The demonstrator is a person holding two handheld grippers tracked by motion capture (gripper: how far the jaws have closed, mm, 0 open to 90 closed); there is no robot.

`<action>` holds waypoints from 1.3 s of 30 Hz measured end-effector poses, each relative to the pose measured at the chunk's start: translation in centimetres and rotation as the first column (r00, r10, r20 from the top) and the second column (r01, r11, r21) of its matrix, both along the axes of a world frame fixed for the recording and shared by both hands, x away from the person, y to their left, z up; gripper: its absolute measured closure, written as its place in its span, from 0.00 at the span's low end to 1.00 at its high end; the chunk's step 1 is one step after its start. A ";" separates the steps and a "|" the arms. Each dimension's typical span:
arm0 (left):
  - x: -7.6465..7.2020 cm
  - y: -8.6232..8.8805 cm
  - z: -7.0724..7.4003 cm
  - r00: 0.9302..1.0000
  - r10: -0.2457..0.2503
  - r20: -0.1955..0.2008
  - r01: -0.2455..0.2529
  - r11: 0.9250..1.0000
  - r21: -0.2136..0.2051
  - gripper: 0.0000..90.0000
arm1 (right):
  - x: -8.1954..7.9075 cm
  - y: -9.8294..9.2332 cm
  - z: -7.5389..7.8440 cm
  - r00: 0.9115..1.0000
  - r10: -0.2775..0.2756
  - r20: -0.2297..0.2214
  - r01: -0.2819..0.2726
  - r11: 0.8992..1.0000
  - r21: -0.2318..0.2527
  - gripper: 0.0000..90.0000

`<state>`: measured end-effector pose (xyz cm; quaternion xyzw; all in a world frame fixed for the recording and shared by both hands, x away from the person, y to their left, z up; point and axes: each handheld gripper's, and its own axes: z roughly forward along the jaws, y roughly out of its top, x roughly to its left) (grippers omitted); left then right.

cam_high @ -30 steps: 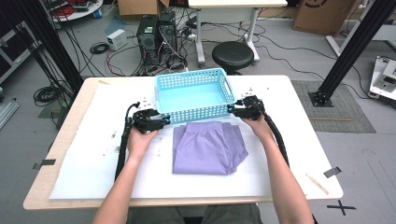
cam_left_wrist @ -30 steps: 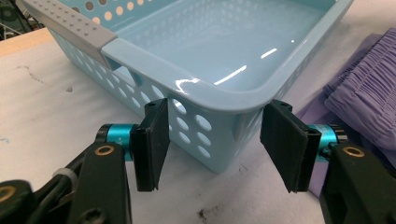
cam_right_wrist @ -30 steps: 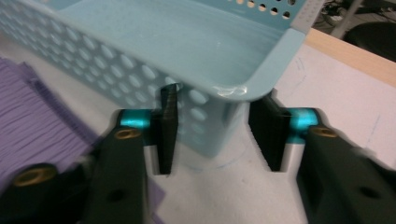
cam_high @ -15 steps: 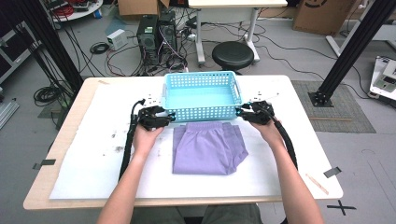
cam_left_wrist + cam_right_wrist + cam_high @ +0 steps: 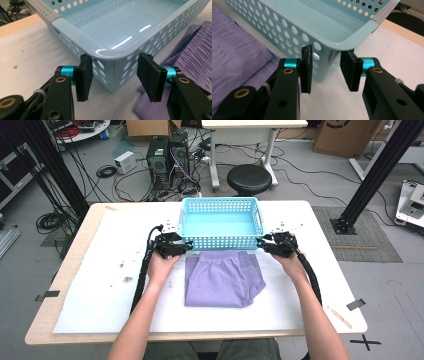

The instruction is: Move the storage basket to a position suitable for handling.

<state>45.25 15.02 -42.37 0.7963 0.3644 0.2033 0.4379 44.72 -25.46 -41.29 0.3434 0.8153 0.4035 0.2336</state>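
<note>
Your left hand-held gripper (image 5: 112, 76) and right hand-held gripper (image 5: 325, 71) each straddle a near corner of the blue basket (image 5: 221, 222), jaws closing but not yet pressing. It sits mid-surface behind the purple shorts (image 5: 222, 277). Empty, stiff, glossy plastic: light but slippery, so pinch the corner walls under the rim.

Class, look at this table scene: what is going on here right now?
A person holds the left gripper and right gripper at the two near corners of a light blue basket. Both sets of jaws have been closing around those corners without yet pressing on them. The basket is empty, and folded purple shorts lie just in front.
</note>
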 end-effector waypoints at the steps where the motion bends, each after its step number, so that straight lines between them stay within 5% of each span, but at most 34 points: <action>1: 0.0 -0.1 0.0 1.000 0.000 -0.001 0.000 1.000 0.000 0.52 | 0.0 0.0 0.0 1.000 0.000 0.000 0.000 1.000 0.000 0.71; 15: 0.1 -0.4 -0.4 1.000 -0.001 -0.003 0.001 1.000 0.010 0.52 | -0.1 -0.2 -0.5 1.000 -0.014 -0.004 0.014 1.000 0.004 0.70; 18: 0.2 -0.3 -0.5 1.000 0.022 -0.014 -0.022 1.000 -0.008 0.43 | -0.1 -0.2 -0.5 1.000 -0.018 -0.006 0.018 1.000 0.007 0.68; 25: -0.1 -0.4 -0.5 0.999 0.028 -0.016 -0.027 0.999 0.029 0.35 | -0.1 -0.1 -0.5 0.999 -0.042 -0.002 0.042 0.999 0.005 0.52; 39: -2.9 2.9 0.1 0.999 0.048 0.022 -0.048 0.999 -0.016 0.32 | -2.4 -1.9 0.4 0.994 -0.106 0.033 0.102 0.990 0.093 0.34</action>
